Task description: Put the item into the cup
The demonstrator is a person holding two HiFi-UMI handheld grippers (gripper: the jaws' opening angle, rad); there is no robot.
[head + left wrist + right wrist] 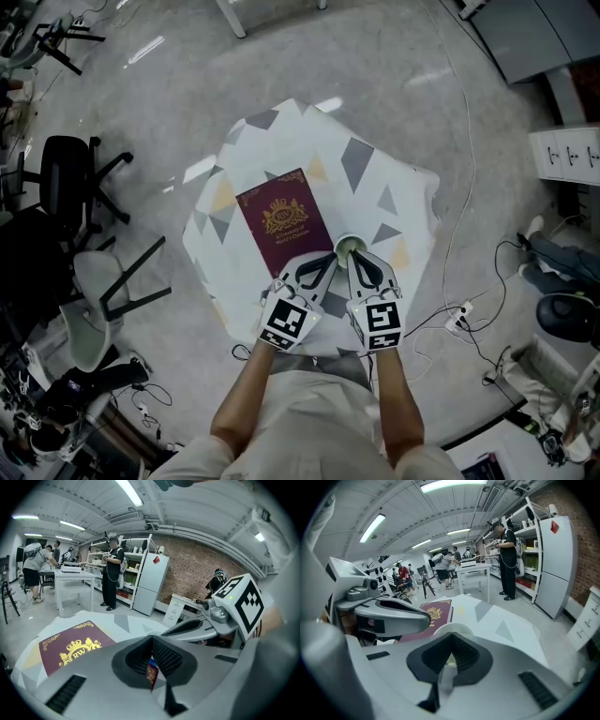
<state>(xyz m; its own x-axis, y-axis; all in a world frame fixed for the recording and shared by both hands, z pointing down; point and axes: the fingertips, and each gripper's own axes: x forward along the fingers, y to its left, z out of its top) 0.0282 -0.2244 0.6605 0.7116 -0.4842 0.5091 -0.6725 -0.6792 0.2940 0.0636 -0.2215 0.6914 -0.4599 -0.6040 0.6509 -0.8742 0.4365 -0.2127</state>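
Note:
A white cup point(346, 244) stands on the patterned cloth near the table's front, just right of a maroon passport-style book point(284, 222). My left gripper point(328, 258) is beside the cup, shut on a small thin maroon item point(151, 672) with a blue tip that shows between its pads. My right gripper point(354, 256) is at the cup's near side, shut with the cup's pale wall point(449, 660) between its pads; the far rim point(451, 629) arcs just beyond them. The two grippers sit side by side, tips almost touching. The cup's inside is hidden.
The white cloth point(394, 178) with grey and yellow triangles covers a small table. An office chair point(70, 169) and a folding chair point(98, 300) stand left; cables and a power strip point(457, 319) lie right. People stand by tables and shelves point(112, 571) in the background, with a fridge point(152, 581).

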